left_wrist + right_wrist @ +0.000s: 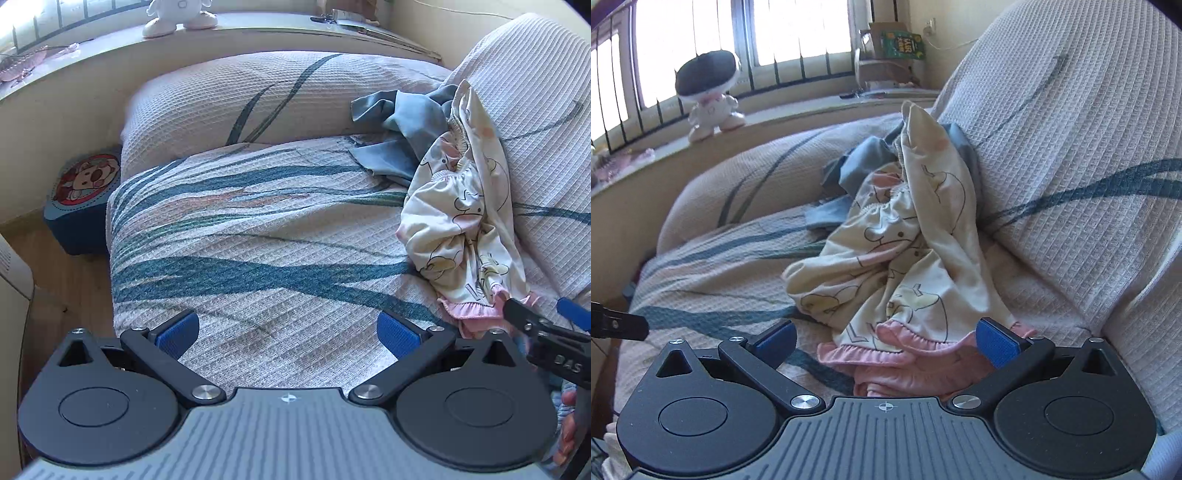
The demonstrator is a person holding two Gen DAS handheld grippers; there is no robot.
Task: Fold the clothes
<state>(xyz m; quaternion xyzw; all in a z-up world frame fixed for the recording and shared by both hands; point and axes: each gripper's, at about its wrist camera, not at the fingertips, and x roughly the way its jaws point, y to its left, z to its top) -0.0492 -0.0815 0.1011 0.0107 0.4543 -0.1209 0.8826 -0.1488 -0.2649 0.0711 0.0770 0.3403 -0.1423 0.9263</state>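
Clothes heaped unfolded on a waffle-weave sofa cover, both claws spread wide and empty.

Cloth of the cream cartoon-print garment with a pink ruffled hem [905, 266] is judged light, limp and easily bunched; it is slumped against the sofa backrest [1071, 166] on the seat, with a crumpled grey-blue garment [402, 125] behind it. A hold is best taken at the ruffled hem or the gathered elastic band, where layers are thicker. The right claw [886, 341] is held just above the hem, touching nothing; the left claw [288, 334] is held over bare striped seat cover [240, 240], well apart from the garments. The hem's nearness to the right claw is shown only in the right wrist view; the grey-blue garment's spread is shown more fully in the left.
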